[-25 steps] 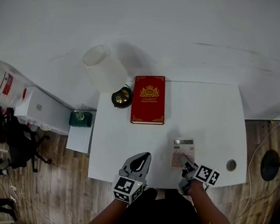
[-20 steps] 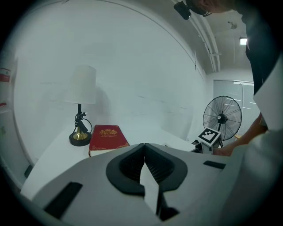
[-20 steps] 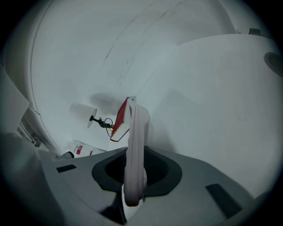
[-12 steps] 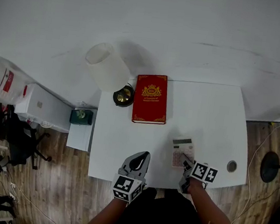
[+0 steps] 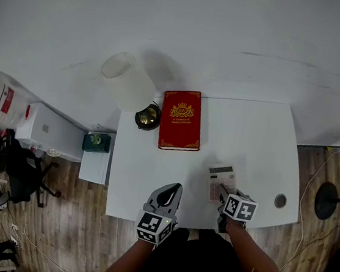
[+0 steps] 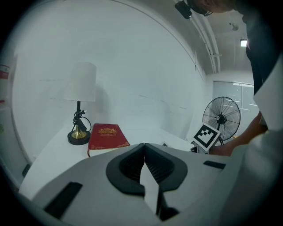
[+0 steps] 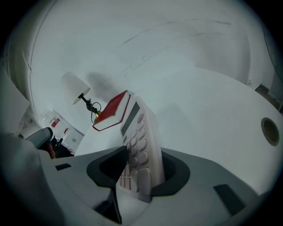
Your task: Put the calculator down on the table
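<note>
A pale calculator (image 5: pixel 222 180) lies near the front right of the white table (image 5: pixel 250 136). My right gripper (image 5: pixel 224 196) is at its near end. In the right gripper view the calculator (image 7: pixel 140 132) stands on edge between the jaws, leaning on the right-hand one, with a gap to the left-hand pad. The jaws of the right gripper (image 7: pixel 145 153) have just been opening and stand open. My left gripper (image 5: pixel 173 191) hovers over the table's front edge, and in its own view the left gripper (image 6: pixel 144 148) is shut on nothing.
A red book (image 5: pixel 181 119) lies at the back centre, with a lamp (image 5: pixel 130 84) to its left. A round cable hole (image 5: pixel 280 201) sits at the front right corner. A standing fan (image 6: pixel 221 117) is beyond the table on the right, and boxes and a chair are on the floor to the left.
The right gripper has rolled, and its marker cube has shifted slightly left over the calculator's near end. The left gripper has stayed where it was.
</note>
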`<move>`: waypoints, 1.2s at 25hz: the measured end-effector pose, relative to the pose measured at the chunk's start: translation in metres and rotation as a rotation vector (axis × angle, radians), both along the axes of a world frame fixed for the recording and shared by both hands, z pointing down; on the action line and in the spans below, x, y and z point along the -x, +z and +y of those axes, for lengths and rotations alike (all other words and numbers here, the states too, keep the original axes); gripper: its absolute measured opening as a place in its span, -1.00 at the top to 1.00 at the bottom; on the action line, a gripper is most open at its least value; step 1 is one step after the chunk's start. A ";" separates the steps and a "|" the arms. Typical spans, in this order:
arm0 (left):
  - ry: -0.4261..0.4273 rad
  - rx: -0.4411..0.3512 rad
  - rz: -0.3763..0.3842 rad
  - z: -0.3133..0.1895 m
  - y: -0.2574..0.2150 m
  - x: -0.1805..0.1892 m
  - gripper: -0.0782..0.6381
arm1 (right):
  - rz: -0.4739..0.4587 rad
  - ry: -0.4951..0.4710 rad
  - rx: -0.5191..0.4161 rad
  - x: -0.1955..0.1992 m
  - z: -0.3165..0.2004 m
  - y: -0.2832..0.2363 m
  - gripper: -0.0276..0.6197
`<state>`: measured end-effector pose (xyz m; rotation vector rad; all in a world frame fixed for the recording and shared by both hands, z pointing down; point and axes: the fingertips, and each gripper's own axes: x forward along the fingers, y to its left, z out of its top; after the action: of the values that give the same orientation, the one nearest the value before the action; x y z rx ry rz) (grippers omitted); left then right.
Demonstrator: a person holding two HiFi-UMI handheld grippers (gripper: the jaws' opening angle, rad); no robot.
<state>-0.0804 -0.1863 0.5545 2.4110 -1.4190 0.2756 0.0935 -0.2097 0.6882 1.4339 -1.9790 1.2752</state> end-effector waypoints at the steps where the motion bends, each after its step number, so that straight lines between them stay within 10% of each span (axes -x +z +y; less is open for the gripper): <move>1: 0.002 0.001 0.000 0.000 0.001 0.000 0.73 | 0.021 -0.001 0.001 -0.002 0.000 0.001 0.31; 17: 0.015 0.012 0.029 -0.008 0.003 -0.004 0.73 | 0.222 -0.039 -0.004 -0.031 0.000 0.015 -0.09; 30: 0.029 0.014 0.036 -0.010 0.002 -0.009 0.73 | 0.242 -0.086 -0.221 -0.031 -0.020 -0.058 -0.07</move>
<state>-0.0711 -0.1963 0.5562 2.4144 -1.3633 0.2472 0.1240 -0.2301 0.6298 1.5046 -2.0375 0.8231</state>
